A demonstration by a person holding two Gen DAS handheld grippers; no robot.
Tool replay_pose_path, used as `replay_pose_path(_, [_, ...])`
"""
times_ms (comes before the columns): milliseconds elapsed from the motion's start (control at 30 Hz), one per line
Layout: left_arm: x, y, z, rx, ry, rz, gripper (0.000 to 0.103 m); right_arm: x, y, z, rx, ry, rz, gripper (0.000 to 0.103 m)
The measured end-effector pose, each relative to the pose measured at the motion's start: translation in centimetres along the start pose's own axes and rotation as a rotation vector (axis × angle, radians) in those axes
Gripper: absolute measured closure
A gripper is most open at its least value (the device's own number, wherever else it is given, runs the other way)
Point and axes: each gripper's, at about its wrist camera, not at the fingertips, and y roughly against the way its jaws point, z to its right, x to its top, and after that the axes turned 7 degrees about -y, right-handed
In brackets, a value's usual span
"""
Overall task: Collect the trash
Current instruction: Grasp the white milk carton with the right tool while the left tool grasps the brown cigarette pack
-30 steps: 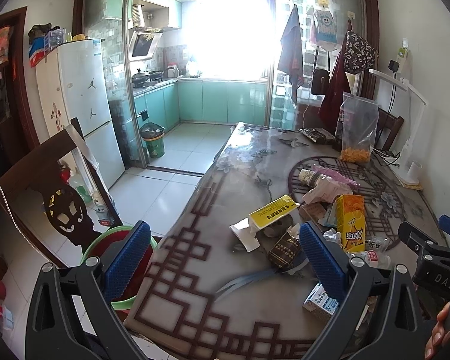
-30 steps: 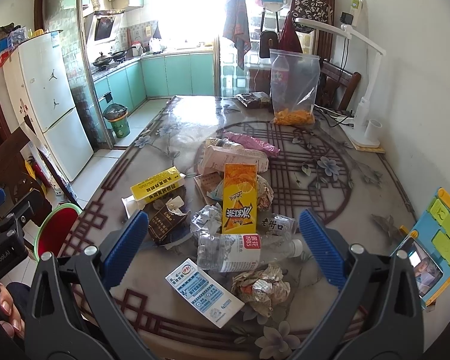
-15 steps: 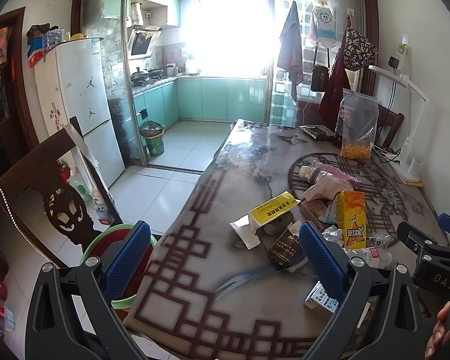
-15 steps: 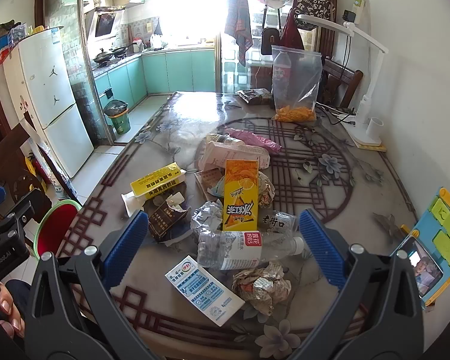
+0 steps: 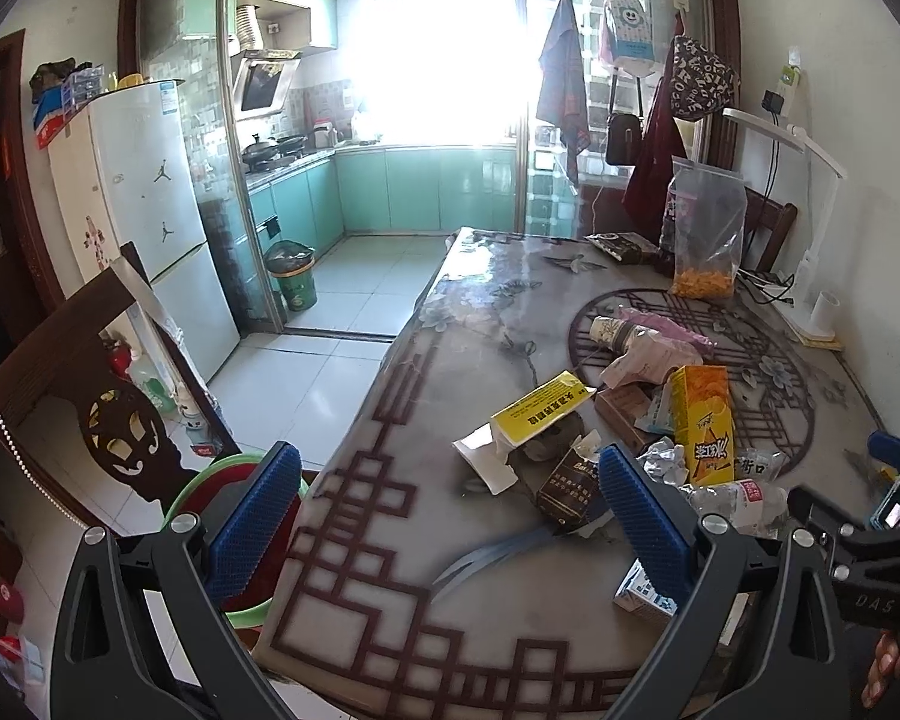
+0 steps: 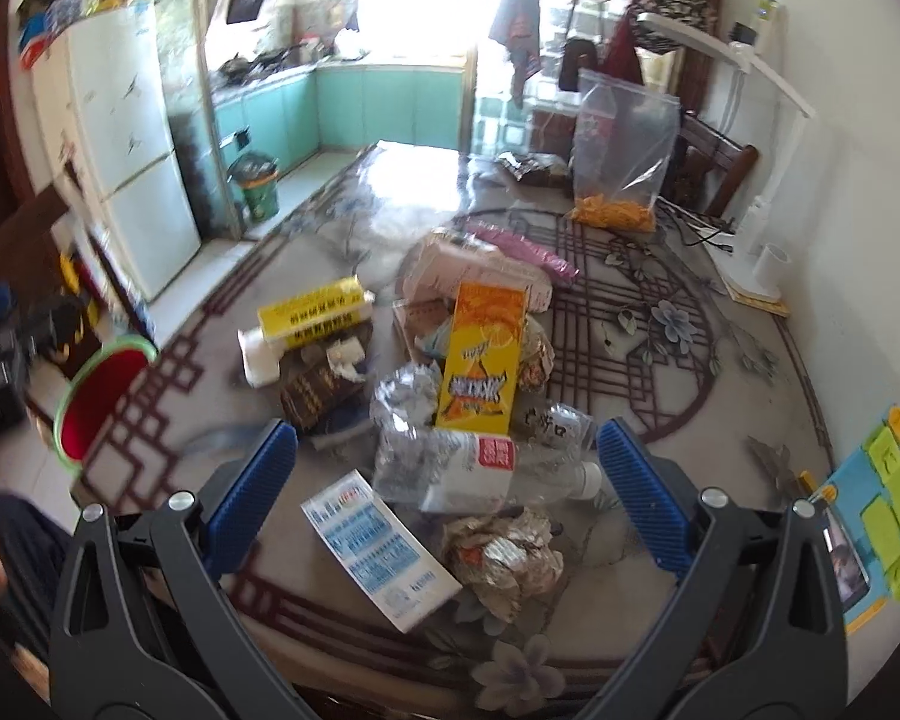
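A pile of trash lies on the table: an orange juice carton (image 6: 480, 354), a crushed clear plastic bottle (image 6: 450, 468), a crumpled foil wrapper (image 6: 504, 552), a white and blue box (image 6: 378, 546), a yellow box (image 6: 315, 315) and a dark cigarette pack (image 6: 318, 390). My right gripper (image 6: 447, 492) is open and empty, above the bottle. My left gripper (image 5: 444, 516) is open and empty, over the table's left front edge, left of the pile; the carton (image 5: 702, 414) and yellow box (image 5: 540, 408) show there. A red bin with a green rim (image 6: 99, 402) stands on the floor left of the table.
A clear bag of orange snacks (image 6: 618, 162) stands at the table's far side, beside a white desk lamp (image 6: 762, 180). A wooden chair (image 5: 90, 396) stands by the bin (image 5: 234, 516). A phone and coloured blocks (image 6: 876, 516) lie at the table's right edge.
My right gripper has moved forward and down toward the pile, with motion blur now. My left gripper has drifted slightly. Both stay open and empty.
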Motion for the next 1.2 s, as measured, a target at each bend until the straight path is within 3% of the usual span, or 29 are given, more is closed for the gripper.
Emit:
replay_pose_path(133, [-0.4,-1.3,-0.5,-0.058,0.036,-0.020,0.008,-2.9,-1.8,1.6,0.049,0.032,-0.097,0.004])
replay_pose_path(200, [-0.4,-2.3,0.3,-0.047,0.026,-0.046,0.008,-4.5,-3.5,2.0,0.143,0.015,-0.198,0.004])
replay_pose_path(400, [-1.1,-3.6,1.1,-0.077,0.006,-0.056,0.008,-6.8,-6.4,-1.3,0.237,0.136,-0.299,0.007])
replay_pose_path(567, [-1.9,-4.7,0.1,-0.143,0.051,-0.046,0.008,-6.9,-9.9,-2.3,0.253,0.166,-0.381,0.028])
replay_pose_path(700, [-2.2,-6.3,0.4,-0.139,0.007,-0.086,0.008,-7.2,-12.5,-2.4,0.219,0.192,-0.451,0.039])
replay_pose_path(767, [-2.3,-7.3,1.3,-0.149,-0.045,-0.105,0.008,-7.4,-12.3,-2.7,0.216,0.218,-0.442,0.047])
replay_pose_path(867, [-2.5,-8.9,2.7,-0.179,-0.118,-0.154,0.008,-6.9,-11.3,-2.5,0.309,0.172,-0.402,0.050])
replay_pose_path(1000, [-2.2,-11.7,4.7,-0.170,-0.204,-0.185,0.008,-5.1,-10.2,1.0,0.450,-0.039,-0.332,0.051])
replay_pose_path(1133, [-1.7,-15.1,5.1,-0.211,-0.175,-0.271,0.010,-4.0,-8.9,6.3,0.545,-0.282,-0.222,0.052])
replay_pose_path(1200, [-1.7,-16.6,6.0,-0.232,-0.197,-0.302,0.015,-3.8,-9.1,8.3,0.551,-0.364,-0.210,0.052])
